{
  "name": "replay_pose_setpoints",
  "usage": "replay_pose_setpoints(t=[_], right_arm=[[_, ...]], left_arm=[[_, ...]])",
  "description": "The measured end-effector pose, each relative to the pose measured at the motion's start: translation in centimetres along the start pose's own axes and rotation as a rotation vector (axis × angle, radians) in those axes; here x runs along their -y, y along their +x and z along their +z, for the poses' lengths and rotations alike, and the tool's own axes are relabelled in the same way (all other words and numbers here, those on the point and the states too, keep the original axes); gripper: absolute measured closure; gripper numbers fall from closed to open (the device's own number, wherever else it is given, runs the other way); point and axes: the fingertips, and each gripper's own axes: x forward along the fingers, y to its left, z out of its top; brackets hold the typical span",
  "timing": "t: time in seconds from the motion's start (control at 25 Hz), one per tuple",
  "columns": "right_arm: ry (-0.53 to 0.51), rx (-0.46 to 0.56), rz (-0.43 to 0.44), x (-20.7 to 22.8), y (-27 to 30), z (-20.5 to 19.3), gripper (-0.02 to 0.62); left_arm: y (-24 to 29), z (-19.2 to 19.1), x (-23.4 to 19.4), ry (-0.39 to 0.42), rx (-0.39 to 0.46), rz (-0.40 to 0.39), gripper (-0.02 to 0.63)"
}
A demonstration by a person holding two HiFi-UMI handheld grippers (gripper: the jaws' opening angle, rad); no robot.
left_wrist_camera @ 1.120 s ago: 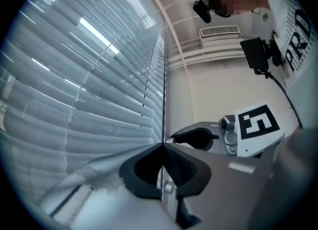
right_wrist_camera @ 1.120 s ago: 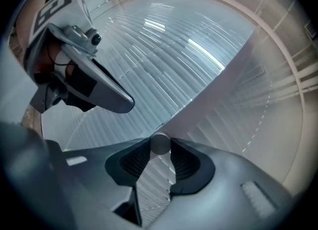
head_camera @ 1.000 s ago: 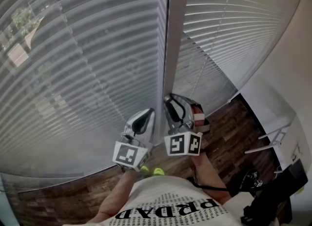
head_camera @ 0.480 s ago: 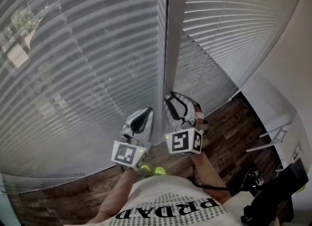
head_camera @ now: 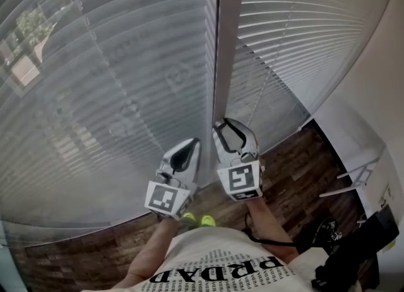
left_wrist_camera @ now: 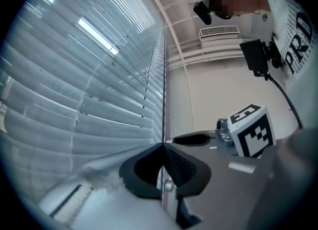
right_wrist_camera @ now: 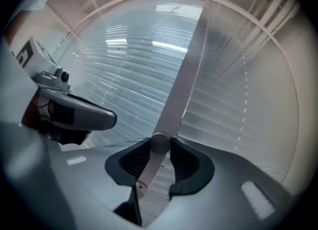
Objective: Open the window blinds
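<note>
Nearest me, my left gripper (left_wrist_camera: 162,147) is pressed together on nothing; my right gripper (right_wrist_camera: 160,143) pinches what I take to be the tilt wand (right_wrist_camera: 148,173), though the view is blurred there; beyond them one post (head_camera: 227,45) divides two blinds (head_camera: 113,82), both fully lowered; the left one's slats let a dim outdoors through, so I judge the tilting partly done, not finished; two grippers, one wand, two blinds.

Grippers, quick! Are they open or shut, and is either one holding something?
Left gripper: closed, with nothing visible between its jaws.
Right gripper: closed on the blind wand.
</note>
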Motion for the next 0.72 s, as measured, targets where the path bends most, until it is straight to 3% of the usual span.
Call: replay_pose_setpoints(t=[0.72], right_arm=[[0.384, 0.031, 0.011, 0.3, -0.2, -0.3, 0.469]], left_arm=[[-0.1, 0.3, 1.1, -0.004, 0.003, -0.013, 0.615]])
